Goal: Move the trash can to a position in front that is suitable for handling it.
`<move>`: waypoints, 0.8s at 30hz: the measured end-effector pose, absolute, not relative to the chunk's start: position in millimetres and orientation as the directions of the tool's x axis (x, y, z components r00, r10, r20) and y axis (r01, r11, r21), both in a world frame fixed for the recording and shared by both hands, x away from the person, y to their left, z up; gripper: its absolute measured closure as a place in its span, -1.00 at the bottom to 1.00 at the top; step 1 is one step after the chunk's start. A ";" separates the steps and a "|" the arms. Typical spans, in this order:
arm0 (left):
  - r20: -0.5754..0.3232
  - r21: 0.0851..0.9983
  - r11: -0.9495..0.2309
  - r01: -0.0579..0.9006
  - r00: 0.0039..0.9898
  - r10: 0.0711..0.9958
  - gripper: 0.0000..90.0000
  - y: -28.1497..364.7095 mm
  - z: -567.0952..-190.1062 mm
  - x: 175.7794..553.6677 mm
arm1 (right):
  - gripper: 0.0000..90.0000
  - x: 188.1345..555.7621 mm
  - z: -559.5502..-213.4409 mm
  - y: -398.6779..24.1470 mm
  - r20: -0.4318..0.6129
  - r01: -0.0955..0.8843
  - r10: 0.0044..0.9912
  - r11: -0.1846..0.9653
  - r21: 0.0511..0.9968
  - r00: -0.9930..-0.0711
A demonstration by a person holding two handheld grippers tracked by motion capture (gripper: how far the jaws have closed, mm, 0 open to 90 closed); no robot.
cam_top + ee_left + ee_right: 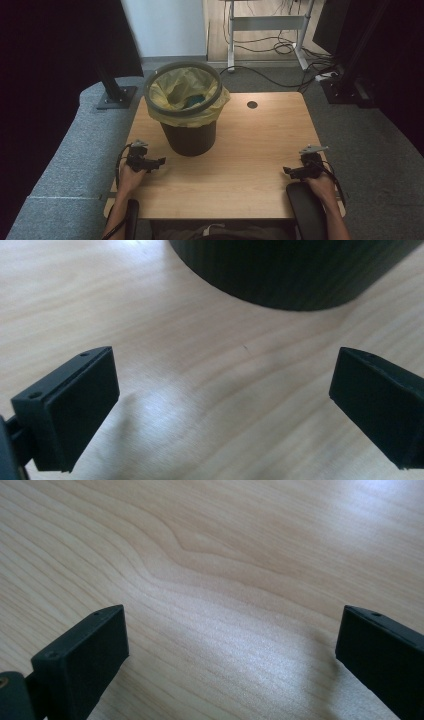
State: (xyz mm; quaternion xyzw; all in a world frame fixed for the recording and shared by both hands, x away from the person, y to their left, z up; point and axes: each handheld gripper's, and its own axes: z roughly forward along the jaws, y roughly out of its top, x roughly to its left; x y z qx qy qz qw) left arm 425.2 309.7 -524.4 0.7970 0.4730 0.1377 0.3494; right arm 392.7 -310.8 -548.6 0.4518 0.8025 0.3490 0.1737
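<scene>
Bin point(189, 131) with its yellow liner point(172, 92) stands upright at the far left of the table point(260, 145), just ahead and to the right of your left gripper point(159, 162), so that's clearly your nearer hand. Left jaws gape wide and empty, low over the wood, aimed at the bin's dark base point(295, 270). Your right gripper point(289, 171) rests well apart near the right edge, jaws spread too, holding nothing.

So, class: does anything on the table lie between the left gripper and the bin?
Nothing visible does. In the left gripper view, bare table runs from between the open jaws of the left gripper straight to the foot of the bin. The high view agrees: the gripper sits low and left of the bin, apart from it.
</scene>
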 end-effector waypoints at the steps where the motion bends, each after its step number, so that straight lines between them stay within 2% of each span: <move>1: -0.109 0.690 -0.305 0.657 0.510 0.853 -1.00 310.8 -522.4 428.3 | -1.00 392.0 -546.0 -310.7 0.041 0.598 0.848 0.338 0.727 -0.529; 24: -0.031 0.744 -0.286 0.604 0.459 0.888 -1.00 312.6 -471.3 476.7 | -1.00 396.7 -529.3 -299.7 0.091 0.591 0.823 0.321 0.740 -0.561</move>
